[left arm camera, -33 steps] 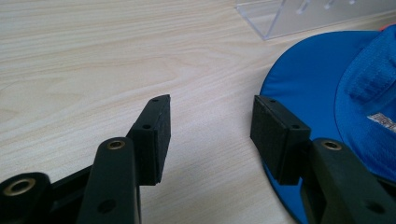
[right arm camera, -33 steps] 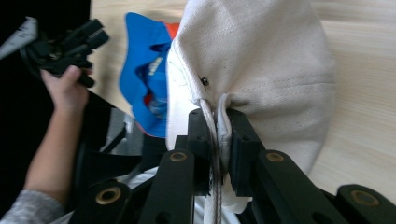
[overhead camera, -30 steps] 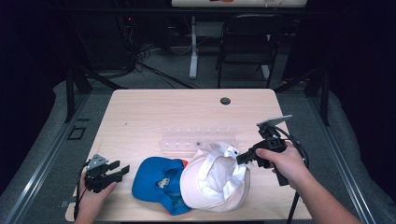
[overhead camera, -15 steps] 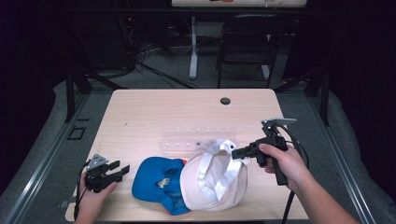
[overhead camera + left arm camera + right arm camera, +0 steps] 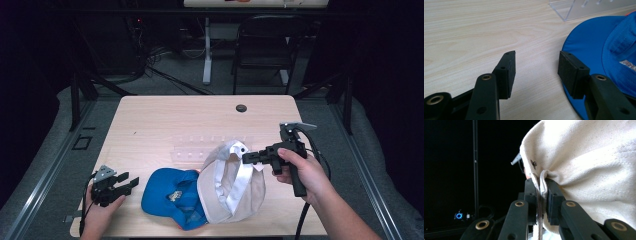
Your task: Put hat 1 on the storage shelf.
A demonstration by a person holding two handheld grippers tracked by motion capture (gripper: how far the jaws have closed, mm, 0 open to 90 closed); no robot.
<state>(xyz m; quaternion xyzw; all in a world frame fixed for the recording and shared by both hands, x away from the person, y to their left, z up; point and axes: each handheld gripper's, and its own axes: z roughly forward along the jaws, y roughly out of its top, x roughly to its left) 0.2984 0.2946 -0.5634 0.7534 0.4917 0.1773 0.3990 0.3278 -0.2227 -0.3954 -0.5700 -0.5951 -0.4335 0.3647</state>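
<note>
A cream-white cap (image 5: pixel 230 182) is lifted at its right side, its inside with white seam tape facing up. My right gripper (image 5: pixel 248 158) is shut on the cap's edge; in the right gripper view the cloth (image 5: pixel 594 167) is pinched between the jaws of that gripper (image 5: pixel 540 192). A blue cap (image 5: pixel 172 195) lies flat on the table, partly under the white one. My left gripper (image 5: pixel 127 182) rests at the table's front left, open, just left of the blue cap's brim (image 5: pixel 589 47), with nothing between the jaws of the gripper (image 5: pixel 536 65).
A clear acrylic rack (image 5: pixel 205 146) lies on the wooden table (image 5: pixel 165 120) behind the caps, seen too as the rack (image 5: pixel 589 8) past my left jaws. A small dark hole (image 5: pixel 241 108) marks the table's far side. A chair (image 5: pixel 262 45) stands beyond the table.
My right gripper has risen and tilted while holding the white cap's edge, pulling that side of the cap up and turning its inside open. The left gripper has stayed put.
</note>
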